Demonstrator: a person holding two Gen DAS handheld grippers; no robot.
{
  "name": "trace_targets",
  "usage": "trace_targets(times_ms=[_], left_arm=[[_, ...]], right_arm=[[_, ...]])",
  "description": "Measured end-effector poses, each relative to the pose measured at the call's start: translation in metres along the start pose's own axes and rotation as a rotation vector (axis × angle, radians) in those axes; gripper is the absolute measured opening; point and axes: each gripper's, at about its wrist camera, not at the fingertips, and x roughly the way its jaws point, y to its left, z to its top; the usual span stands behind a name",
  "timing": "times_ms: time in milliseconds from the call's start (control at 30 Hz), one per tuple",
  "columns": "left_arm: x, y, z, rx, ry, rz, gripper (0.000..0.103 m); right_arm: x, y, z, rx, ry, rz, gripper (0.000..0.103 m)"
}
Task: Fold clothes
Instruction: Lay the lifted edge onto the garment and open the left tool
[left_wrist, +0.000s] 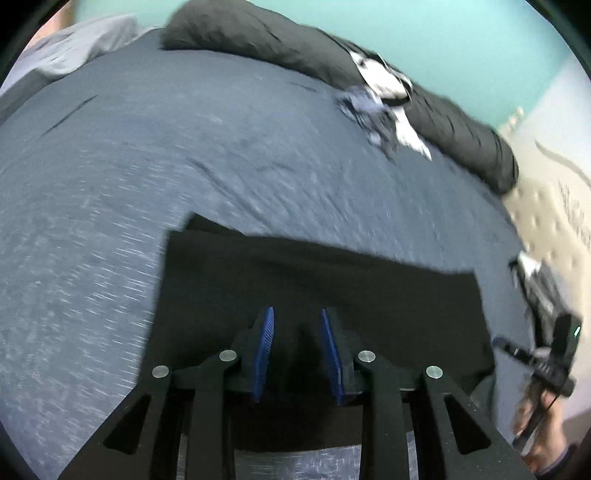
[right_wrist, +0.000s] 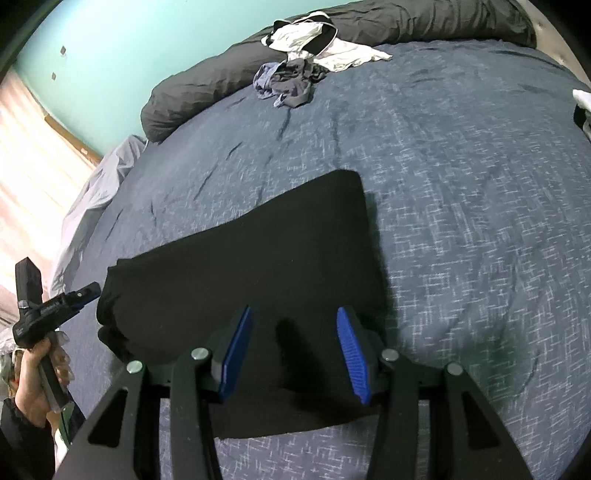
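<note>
Here, the left gripper (left_wrist: 297, 314) has its blue-padded fingers (left_wrist: 265, 350) spread apart with nothing between them, poised just above the near part of a folded black garment (left_wrist: 332, 280). The right gripper (right_wrist: 295, 314) is likewise parted and empty — its pads (right_wrist: 352, 354) sit wider than the left pair, over the near edge of the same black garment (right_wrist: 258, 258), which lies flat on the blue-grey bedspread (right_wrist: 461, 221) directly ahead of both tools. In the right wrist view, a hand (right_wrist: 33, 384) holds the left tool off to the left, beyond the garment's left edge. Farther ahead, well apart from the garment, a heap of unfolded clothes (right_wrist: 295, 77) — grey, pale blue and white — rests against a dark bolster-like roll (right_wrist: 207, 88) along the far edge of the bed, with a turquoise wall (right_wrist: 129, 44) behind.
</note>
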Motion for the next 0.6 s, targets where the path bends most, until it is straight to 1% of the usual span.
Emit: trace_targets(times_ms=[33,167,267,333,400,467,500,533,600], left_arm=[[0.002,-0.008,-0.002,0.026,0.009,-0.005,0.029],[0.024,0.002,-0.020,0.012,0.057,0.025,0.029],[0.033,0.005,-0.030,0.025,0.069,0.026,0.029],[0.028,0.003,-0.030,0.019,0.056,0.018,0.029],[0.022,0.002,-0.029,0.010,0.039,0.009,0.029],[0.011,0.000,-0.025,0.014,0.007,0.014,0.030],[0.007,-0.001,-0.024,0.014,-0.004,0.020,0.033],[0.003,-0.001,-0.024,0.014,-0.014,0.026,0.034],[-0.006,-0.002,-0.023,0.015,-0.033,0.039,0.040]], right_arm=[[0.003,0.002,-0.001,-0.005,0.009,-0.003,0.049],[0.018,0.002,-0.009,-0.014,0.034,-0.010,0.052],[0.025,0.000,-0.015,-0.038,0.049,-0.023,0.053],[0.026,0.001,-0.017,-0.052,0.053,-0.033,0.052],[0.019,0.006,-0.015,-0.057,0.033,-0.042,0.053],[0.013,0.018,-0.013,-0.082,0.010,-0.032,0.052],[0.014,0.028,-0.013,-0.100,0.011,-0.022,0.046],[0.015,0.037,-0.012,-0.117,0.011,-0.011,0.038],[0.018,0.057,-0.012,-0.153,0.012,0.011,0.035]])
